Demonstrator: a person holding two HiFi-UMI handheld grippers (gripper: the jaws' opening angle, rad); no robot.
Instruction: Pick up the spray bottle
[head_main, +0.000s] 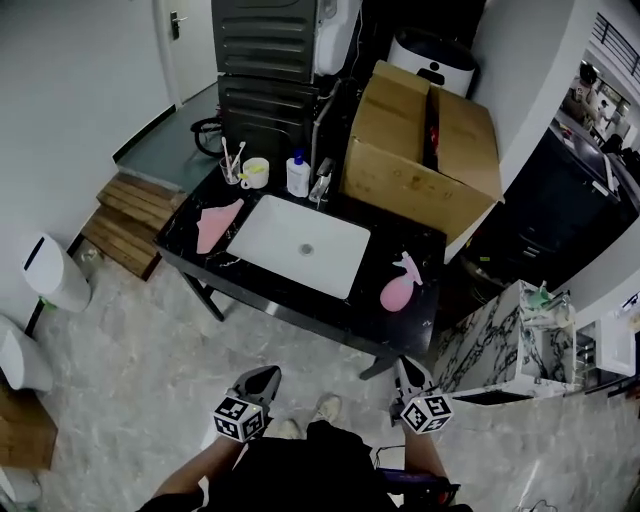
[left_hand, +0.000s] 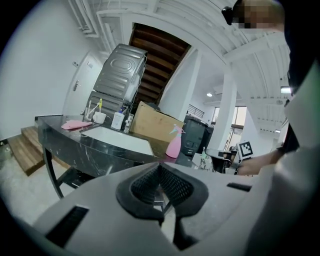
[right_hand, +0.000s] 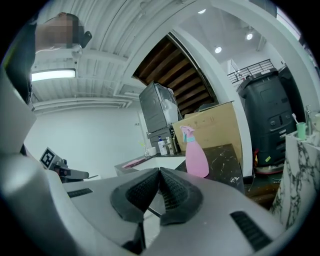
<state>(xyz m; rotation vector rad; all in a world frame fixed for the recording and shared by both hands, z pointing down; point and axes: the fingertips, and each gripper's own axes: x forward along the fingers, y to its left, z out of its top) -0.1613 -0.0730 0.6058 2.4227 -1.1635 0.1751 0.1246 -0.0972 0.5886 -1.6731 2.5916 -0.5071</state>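
Note:
The pink spray bottle stands upright on the right end of the black marble counter, beside the white sink basin. It also shows ahead in the left gripper view as the spray bottle and, closer, in the right gripper view as the spray bottle. My left gripper and right gripper hang over the floor in front of the counter, well short of the bottle. Both have their jaws shut with nothing between them, as seen at the left gripper and the right gripper.
A large cardboard box fills the counter's back right. A pink cloth, a cup with brushes, a soap bottle and a faucet sit round the basin. A marble cabinet stands to the right, wooden steps to the left.

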